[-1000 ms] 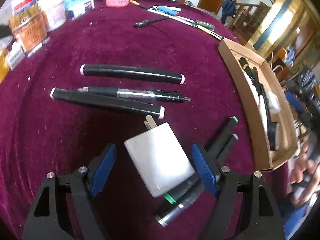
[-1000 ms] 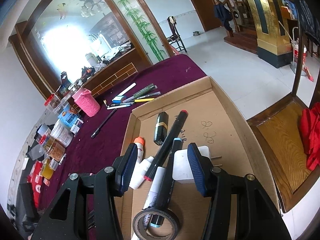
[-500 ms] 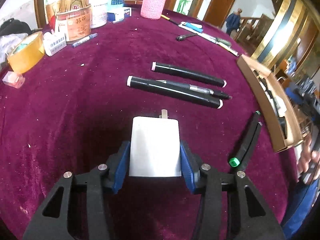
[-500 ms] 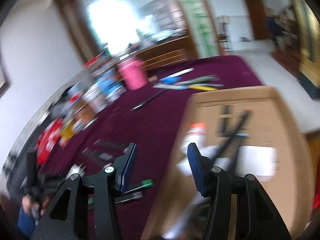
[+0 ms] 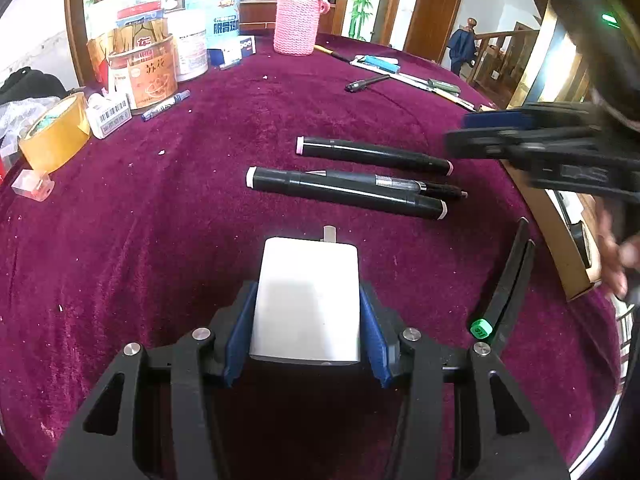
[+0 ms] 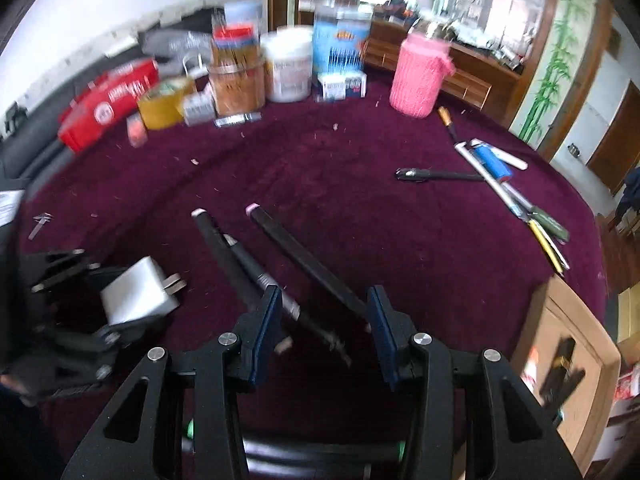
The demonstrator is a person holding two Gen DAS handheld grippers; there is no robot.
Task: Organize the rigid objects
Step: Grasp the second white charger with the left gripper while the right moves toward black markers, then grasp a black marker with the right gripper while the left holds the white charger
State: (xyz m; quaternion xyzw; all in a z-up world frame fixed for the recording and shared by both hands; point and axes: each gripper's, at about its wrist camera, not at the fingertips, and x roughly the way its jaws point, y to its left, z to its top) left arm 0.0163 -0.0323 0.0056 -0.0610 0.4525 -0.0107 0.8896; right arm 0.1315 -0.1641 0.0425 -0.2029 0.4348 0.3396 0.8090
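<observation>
left gripper (image 5: pixel 306 334) angled down at the maroon tablecloth (image 5: pixel 200 208), blue pads clamped on the white charger (image 5: pixel 308 300), right gripper (image 6: pixel 324 334) tilted down over black markers (image 6: pixel 308 264), jaws closing on nothing yet, cardboard box (image 6: pixel 576 336) off right

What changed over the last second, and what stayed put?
The left gripper closed on the white charger. The right gripper, jaws closing and empty, swung from the cardboard box to over the black markers. The markers haven't moved.
</observation>
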